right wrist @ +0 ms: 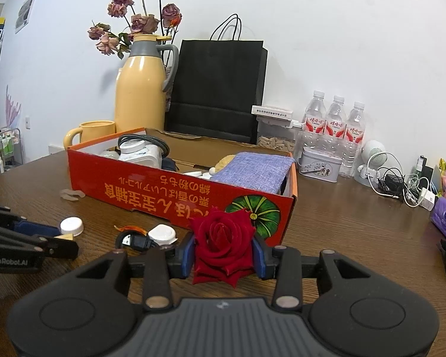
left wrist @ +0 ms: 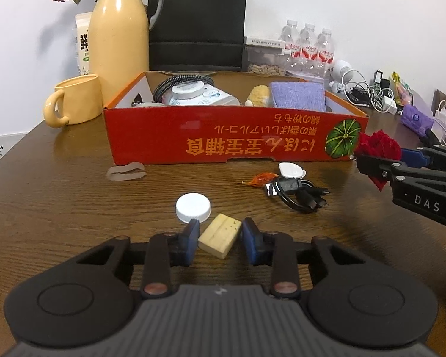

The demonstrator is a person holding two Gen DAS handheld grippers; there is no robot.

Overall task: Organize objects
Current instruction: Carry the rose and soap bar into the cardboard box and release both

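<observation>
"das" stands in white letters on the right tool (left wrist: 360, 157), seen from the left wrist. "genrobot.ai" stands on the left tool (right wrist: 63, 239), seen from the right wrist. the red box (left wrist: 223, 139) carries orange japanese print, upside down, beside a green pumpkin picture.

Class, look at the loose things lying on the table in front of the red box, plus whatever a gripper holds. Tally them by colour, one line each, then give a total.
White: 2, bottle cap, small white case
Black: 1, USB cable
Orange: 1, wrapper
Pale yellow: 1, block
Translucent grey: 1, rubber band
Red: 1, rose, in right gripper
Total: 7
</observation>
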